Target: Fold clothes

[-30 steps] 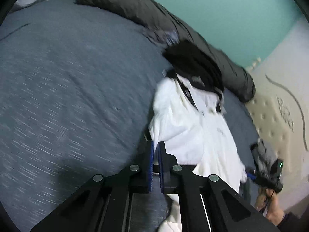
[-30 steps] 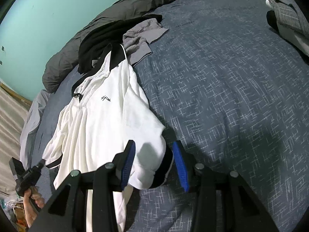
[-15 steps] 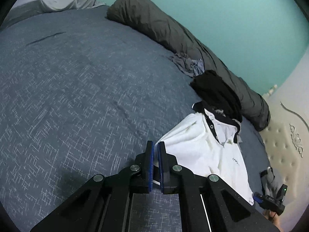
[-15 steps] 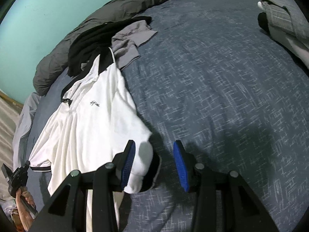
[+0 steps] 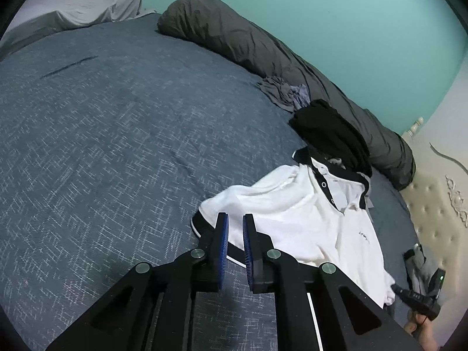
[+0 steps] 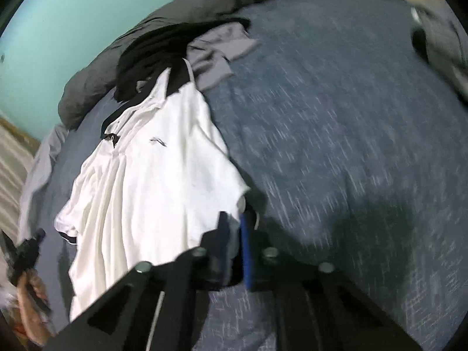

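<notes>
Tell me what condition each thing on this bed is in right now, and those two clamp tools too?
white polo shirt: spread out, unfolded, wrinkled, collar open.
black garment: crumpled heap by the collar.
grey garment: bunched up, unfolded.
dark duvet: rolled along the wall.
left gripper: fingers slightly apart, holding nothing.
right gripper: fingers closed on the shirt's sleeve; view blurred.

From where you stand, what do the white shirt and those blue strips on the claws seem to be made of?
The white shirt looks like soft matte knit, probably cotton or a blend: it creases limply and has a black collar. The blue pads on the left gripper look like ribbed rubber or foam, going by their fine ridges; the exact material is unclear.
</notes>
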